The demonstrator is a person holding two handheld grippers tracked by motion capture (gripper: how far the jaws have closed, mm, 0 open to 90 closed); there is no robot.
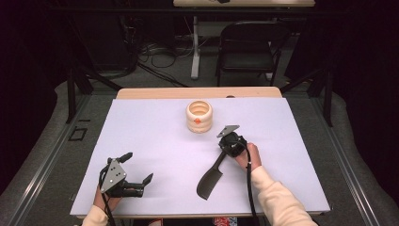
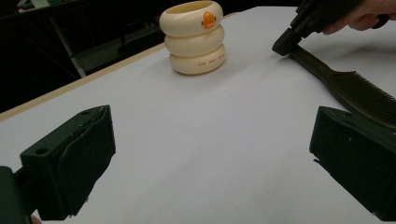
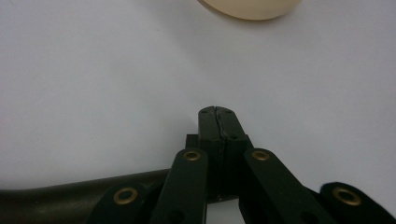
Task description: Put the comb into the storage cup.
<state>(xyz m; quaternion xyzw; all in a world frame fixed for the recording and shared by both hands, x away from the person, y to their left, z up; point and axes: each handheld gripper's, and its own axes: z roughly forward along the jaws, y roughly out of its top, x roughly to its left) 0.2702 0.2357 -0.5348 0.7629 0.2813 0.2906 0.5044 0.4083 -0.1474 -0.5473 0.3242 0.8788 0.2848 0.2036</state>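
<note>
High view shows the right tool [image 1: 227,145], jaws closed on the handle end of the black comb [image 1: 211,179] at lower centre; lift it level, while the left tool [image 1: 139,167] gapes empty on the bench [image 1: 155,136].

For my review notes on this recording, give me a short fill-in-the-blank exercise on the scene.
1. The black plastic comb lies on the ____ table.
2. The right gripper is shut on the comb's ____.
3. The left gripper has its jaws ____.
4. The cream ringed holder bears an ____ mark.

Missing: white; handle; open; orange
</note>
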